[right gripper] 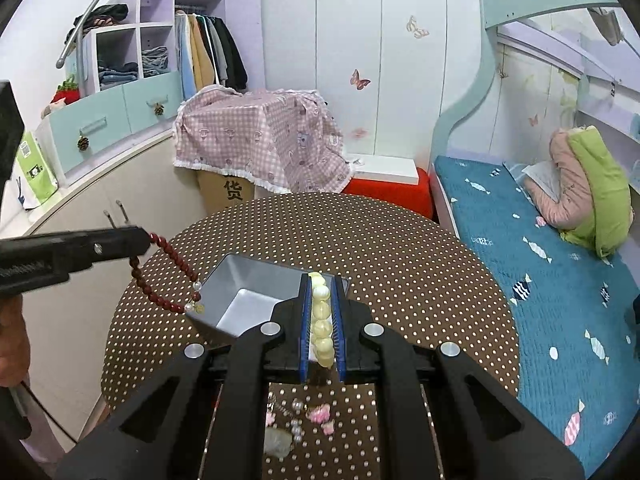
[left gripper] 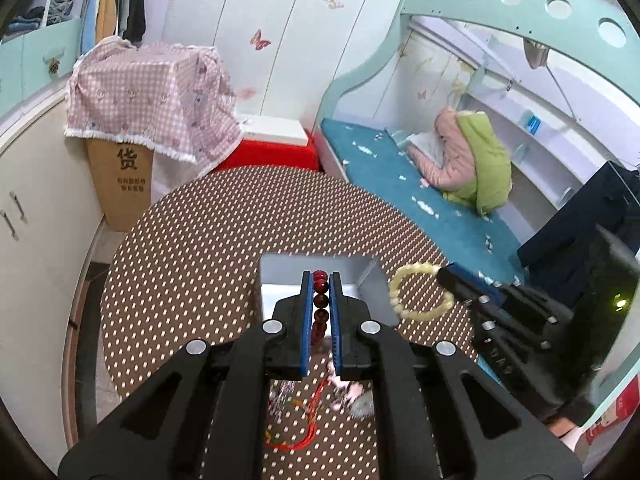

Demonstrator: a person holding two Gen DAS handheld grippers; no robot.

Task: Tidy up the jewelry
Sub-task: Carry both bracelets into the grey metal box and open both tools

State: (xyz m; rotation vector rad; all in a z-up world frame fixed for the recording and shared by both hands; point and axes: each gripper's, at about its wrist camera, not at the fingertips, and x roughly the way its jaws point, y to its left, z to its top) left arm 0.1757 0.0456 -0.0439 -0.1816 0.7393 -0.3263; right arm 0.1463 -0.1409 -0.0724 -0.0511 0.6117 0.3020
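Dark red bead bracelet (left gripper: 320, 304) pinched between the blue pads of the left gripper (left gripper: 321, 280), jaws pressed together on the strand; beads run in a line along the gap from the fingertips back toward the camera. Seen from the right wrist view, same bracelet (right gripper: 168, 276) hangs as a loop below the left gripper (right gripper: 146, 240), clear of the table, with two pale beads and a small yellowish charm at its lower end, just beside the near-left corner of the grey box. Pale yellow bead bracelet (right gripper: 322, 316) clamped likewise between the pads of the right gripper (right gripper: 322, 280), jaws closed on it. From the left wrist view, loop of that bracelet (left gripper: 420, 292) dangles under the right gripper (left gripper: 444, 272), to the right of the box and above the dotted cloth. Open grey box (left gripper: 320, 268) sits directly ahead of both sets of fingertips on the round table (left gripper: 200, 240) with brown dotted cover; interior (right gripper: 248, 296) shows bare pale floor. Beneath and behind the left fingers, on the cloth: red cord (left gripper: 300, 432) and blurred pink pieces (left gripper: 348, 392). Beneath the right fingers: pearl string (right gripper: 296, 420), pink pieces (right gripper: 320, 414), pale greenish piece (right gripper: 278, 446). Part of a hand (right gripper: 12, 340) visible at left edge of right wrist view, behind the left gripper.
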